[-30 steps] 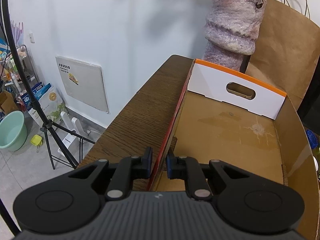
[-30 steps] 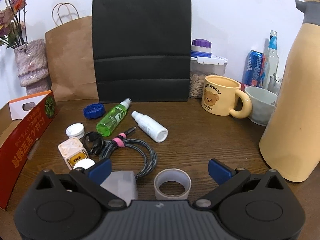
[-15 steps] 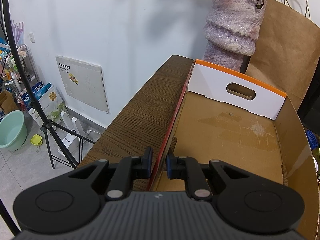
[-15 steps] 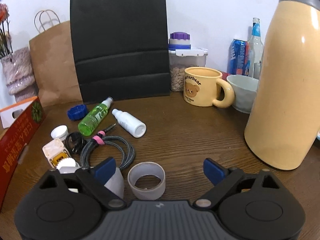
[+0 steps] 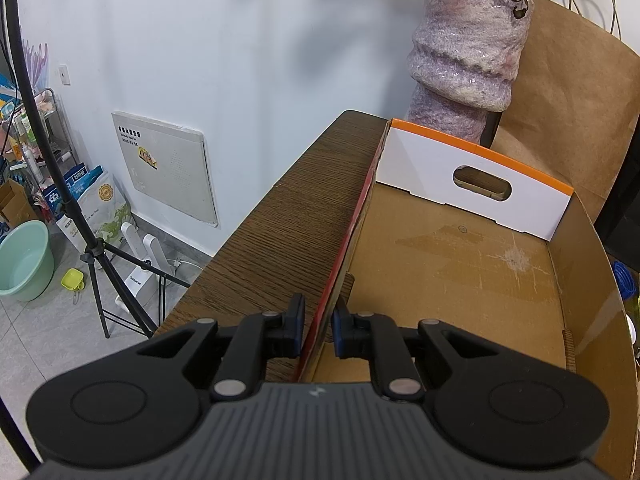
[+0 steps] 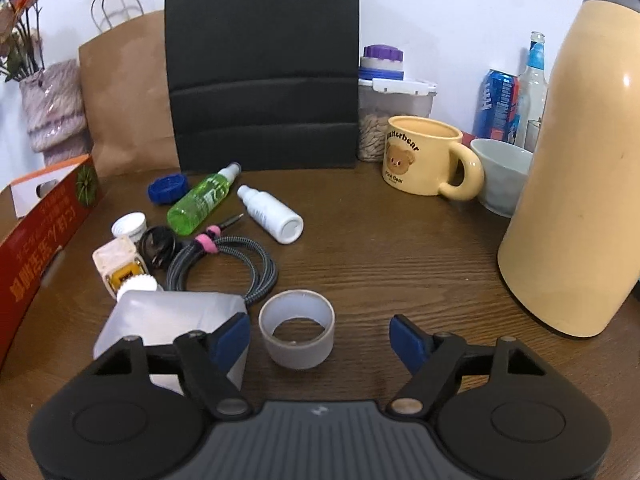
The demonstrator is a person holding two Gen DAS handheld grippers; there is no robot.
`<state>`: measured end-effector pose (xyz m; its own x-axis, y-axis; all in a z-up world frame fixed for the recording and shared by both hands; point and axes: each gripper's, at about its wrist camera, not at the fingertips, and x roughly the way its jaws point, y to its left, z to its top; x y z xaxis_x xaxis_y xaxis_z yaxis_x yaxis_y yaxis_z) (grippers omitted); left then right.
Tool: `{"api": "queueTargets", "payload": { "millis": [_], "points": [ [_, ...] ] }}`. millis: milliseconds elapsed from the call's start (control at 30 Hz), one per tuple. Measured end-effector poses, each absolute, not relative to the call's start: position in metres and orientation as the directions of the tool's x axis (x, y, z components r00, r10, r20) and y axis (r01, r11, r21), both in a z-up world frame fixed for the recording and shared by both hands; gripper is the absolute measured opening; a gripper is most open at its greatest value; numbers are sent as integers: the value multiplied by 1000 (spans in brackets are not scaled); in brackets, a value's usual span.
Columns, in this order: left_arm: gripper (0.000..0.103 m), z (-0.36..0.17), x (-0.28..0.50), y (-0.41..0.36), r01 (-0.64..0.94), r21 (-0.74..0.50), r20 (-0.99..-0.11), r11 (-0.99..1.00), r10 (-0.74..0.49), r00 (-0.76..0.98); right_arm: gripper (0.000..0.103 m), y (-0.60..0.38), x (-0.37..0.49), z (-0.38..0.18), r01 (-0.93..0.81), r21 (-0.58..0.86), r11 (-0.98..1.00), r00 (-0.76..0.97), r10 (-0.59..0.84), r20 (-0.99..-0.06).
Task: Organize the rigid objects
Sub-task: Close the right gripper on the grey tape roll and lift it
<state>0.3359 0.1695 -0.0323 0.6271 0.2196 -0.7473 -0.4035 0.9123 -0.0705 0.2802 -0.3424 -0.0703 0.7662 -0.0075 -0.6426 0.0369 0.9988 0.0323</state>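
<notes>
Box (image 5: 460, 280) empty, nothing sorted yet; we pin its left wall with left gripper (image 5: 318, 326). Right gripper (image 6: 320, 334) fingers closing round tape ring (image 6: 297, 328), not yet touching.

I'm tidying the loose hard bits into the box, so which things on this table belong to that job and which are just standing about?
Job:
cardboard box
tape ring
green spray bottle
white bottle
blue cap
coiled cable

Standing about:
bear mug
cream thermos
black bag
seed jar

Your left gripper (image 5: 318, 330) clamps the cardboard box (image 5: 460, 264) wall at 6 o'clock; vase (image 5: 466, 56) at 1 o'clock.
</notes>
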Motion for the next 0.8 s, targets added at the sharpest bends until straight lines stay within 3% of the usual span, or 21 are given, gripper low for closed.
{"api": "queueTargets", "payload": {
  "millis": [167, 267, 800],
  "points": [
    [14, -32, 336, 170, -404, -71, -747, 912, 220, 627, 70, -351, 287, -78, 35, 89, 995, 771, 30, -636],
    [14, -32, 336, 170, -403, -70, -747, 913, 220, 627, 43, -352, 291, -86, 19, 122, 992, 762, 65, -644],
    [14, -33, 336, 169, -403, -69, -747, 913, 220, 628, 43, -338, 286, -63, 18, 68, 998, 836, 23, -548]
  ]
}}
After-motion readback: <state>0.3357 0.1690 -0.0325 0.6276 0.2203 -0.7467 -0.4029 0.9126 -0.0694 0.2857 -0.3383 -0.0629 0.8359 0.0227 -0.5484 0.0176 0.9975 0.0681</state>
